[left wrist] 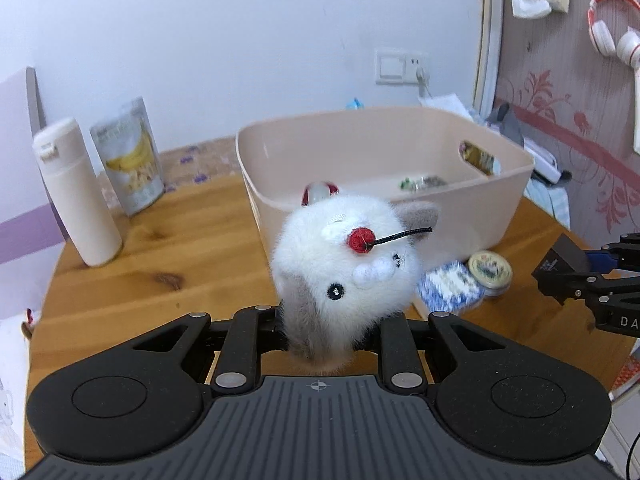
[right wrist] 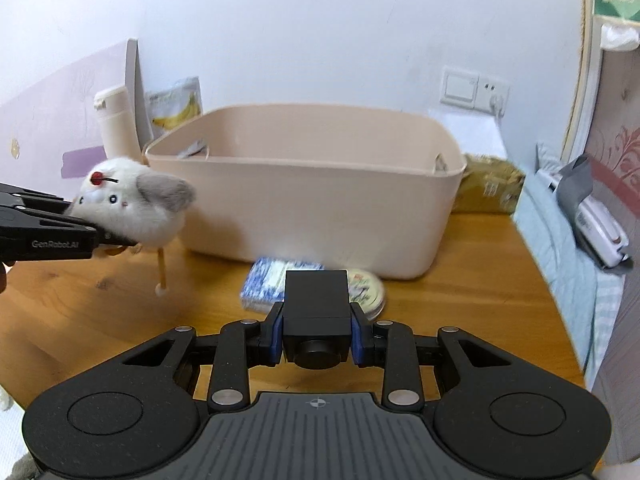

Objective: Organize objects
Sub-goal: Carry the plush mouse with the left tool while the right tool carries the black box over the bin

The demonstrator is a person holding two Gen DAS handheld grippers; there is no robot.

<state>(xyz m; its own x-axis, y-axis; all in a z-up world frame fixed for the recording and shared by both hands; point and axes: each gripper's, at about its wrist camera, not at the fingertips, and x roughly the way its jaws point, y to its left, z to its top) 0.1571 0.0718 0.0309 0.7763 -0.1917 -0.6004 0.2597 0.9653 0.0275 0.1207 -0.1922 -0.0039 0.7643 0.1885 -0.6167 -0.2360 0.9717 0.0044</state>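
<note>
black left gripper point(right wrist: 105, 236) beside plush toy point(right wrist: 132, 204) reads "genrobot.ai".

Wooden table point(left wrist: 168, 264) carries a beige bin point(left wrist: 400, 152), bottle point(left wrist: 76, 196), snack pouch point(left wrist: 130, 156) and tin point(left wrist: 490, 270).

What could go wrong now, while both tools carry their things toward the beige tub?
1. The left tool pinches the white fluffy plush toy only at its lower fur, so the toy may slip out.
2. The toy's dangling tan cord might catch on the rim of the beige plastic tub.
3. The right tool holds a black boxy block above the round tin; dropping the block could hit it.
</note>
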